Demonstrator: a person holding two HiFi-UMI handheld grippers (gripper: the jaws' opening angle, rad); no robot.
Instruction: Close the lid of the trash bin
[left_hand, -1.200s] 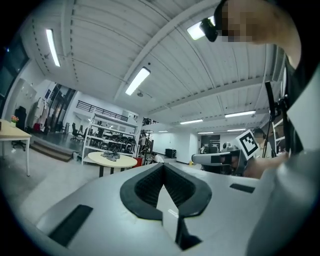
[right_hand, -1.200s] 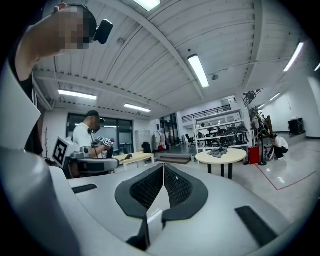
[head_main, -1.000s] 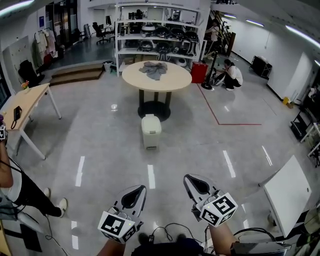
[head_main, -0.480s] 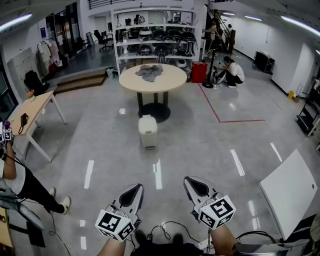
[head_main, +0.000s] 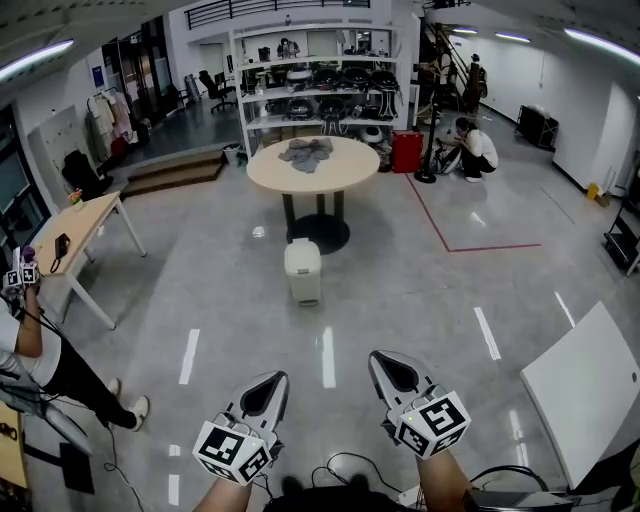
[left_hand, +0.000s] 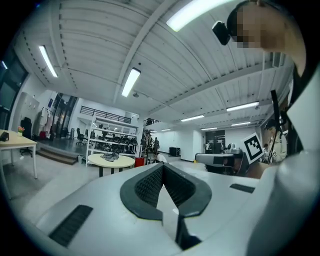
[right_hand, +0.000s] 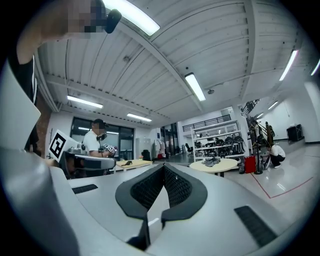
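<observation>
A small cream trash bin (head_main: 303, 272) stands on the grey floor in front of a round table (head_main: 345, 170); in the head view its lid looks down. My left gripper (head_main: 268, 383) and right gripper (head_main: 386, 362) are held low at the bottom of the head view, far short of the bin, side by side. Both are shut with nothing between the jaws. The left gripper view shows my left gripper (left_hand: 162, 165) with its jaws meeting at the tip, and the right gripper view shows the same for my right gripper (right_hand: 164, 166). Neither gripper view shows the bin.
A grey cloth (head_main: 306, 151) lies on the round table. Behind it stand metal shelves (head_main: 320, 90) and a red box (head_main: 406, 152). A person (head_main: 478, 150) crouches at the back right. Another person (head_main: 30, 345) is at the left by a wooden desk (head_main: 75, 225). A white board (head_main: 585, 390) lies at the right.
The head view has shifted slightly, showing more of the room's left side. Both grippers stay shut and low in the frame. The bin stands where it was.
</observation>
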